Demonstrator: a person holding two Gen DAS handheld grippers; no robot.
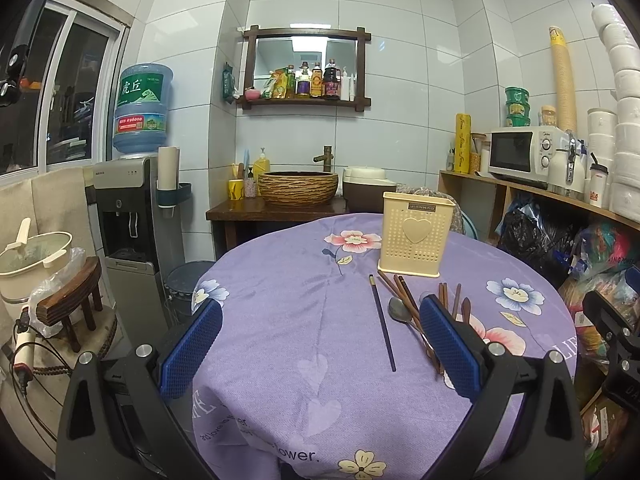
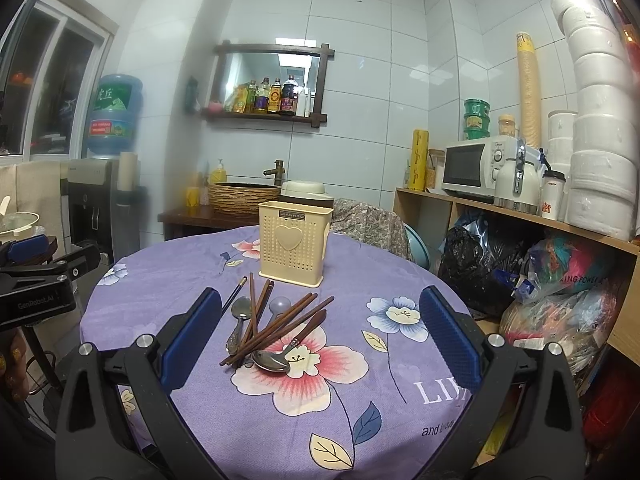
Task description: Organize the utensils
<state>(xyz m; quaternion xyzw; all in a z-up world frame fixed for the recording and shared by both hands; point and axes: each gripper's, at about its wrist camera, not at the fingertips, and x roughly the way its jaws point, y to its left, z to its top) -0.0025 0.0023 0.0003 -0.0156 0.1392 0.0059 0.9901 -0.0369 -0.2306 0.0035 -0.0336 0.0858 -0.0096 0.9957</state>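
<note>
A cream perforated utensil holder (image 1: 415, 237) with a heart stands upright on the round table; it also shows in the right wrist view (image 2: 293, 242). In front of it lies a pile of brown chopsticks (image 2: 276, 326), two metal spoons (image 2: 272, 361) (image 2: 239, 312) and a grey plastic spoon (image 2: 279, 305). A dark chopstick (image 1: 383, 324) lies apart to the left. My left gripper (image 1: 320, 344) is open and empty above the table, left of the pile. My right gripper (image 2: 320, 340) is open and empty, with the pile between its fingers and beyond them.
The table wears a purple flowered cloth (image 2: 320, 400). A wooden shelf (image 2: 520, 216) with a microwave (image 2: 476, 168) and bags stands right. A water dispenser (image 1: 128, 216), a stool (image 1: 72, 304) and a pot (image 1: 36, 256) stand left. A basin (image 1: 298, 188) sits behind.
</note>
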